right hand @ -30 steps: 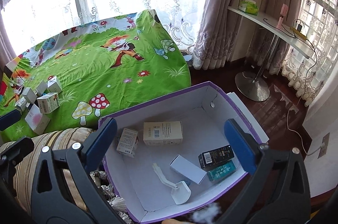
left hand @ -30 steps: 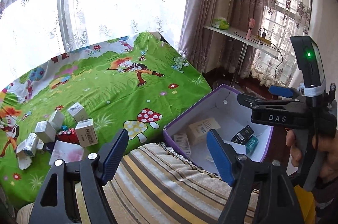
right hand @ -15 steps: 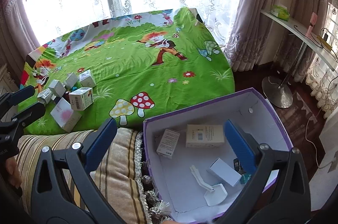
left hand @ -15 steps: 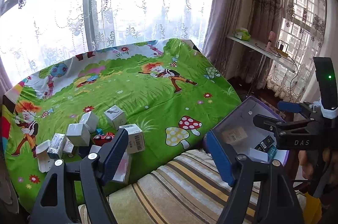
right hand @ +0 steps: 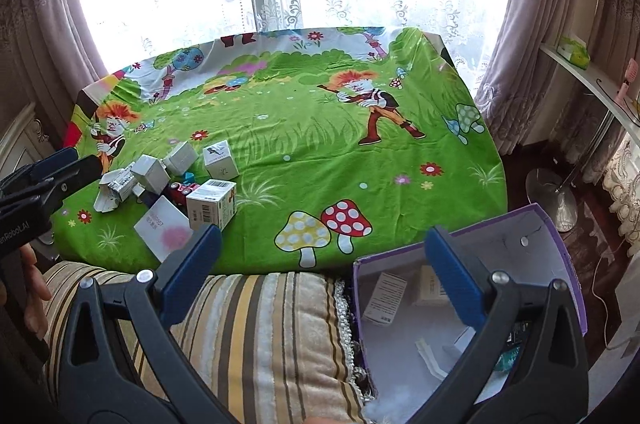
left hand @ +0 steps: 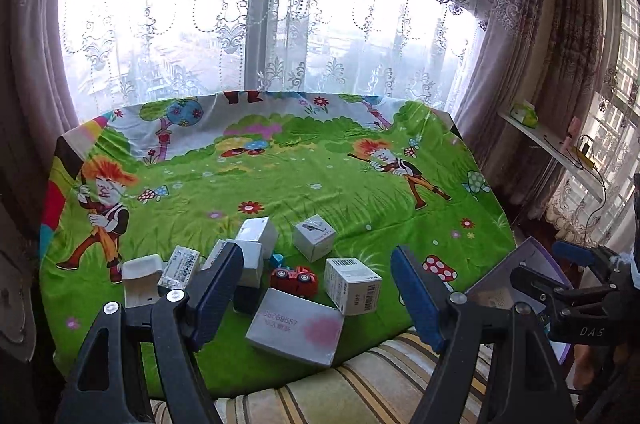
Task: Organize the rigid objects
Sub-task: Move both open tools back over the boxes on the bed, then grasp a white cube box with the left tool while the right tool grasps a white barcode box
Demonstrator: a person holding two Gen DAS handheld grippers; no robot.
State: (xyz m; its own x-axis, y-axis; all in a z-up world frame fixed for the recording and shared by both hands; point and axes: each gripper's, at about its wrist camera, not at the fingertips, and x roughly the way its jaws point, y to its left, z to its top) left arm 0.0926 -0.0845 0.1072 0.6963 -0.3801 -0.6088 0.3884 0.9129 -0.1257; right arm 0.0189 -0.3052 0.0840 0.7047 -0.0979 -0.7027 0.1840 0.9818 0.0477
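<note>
A cluster of small cartons (left hand: 348, 284) and a red toy car (left hand: 295, 279) lies near the front left edge of the green cartoon sheet (left hand: 320, 184). The purple box (right hand: 560, 244), off the sheet's front right corner, holds what look like a few packets. Left gripper (left hand: 316, 288) and right gripper (right hand: 320, 272) both stand apart, holding nothing.

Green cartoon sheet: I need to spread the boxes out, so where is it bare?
The green cartoon sheet is bare from the barcode box rightward past the mushrooms and back to the window. The box cluster near its left front is crowded.
</note>
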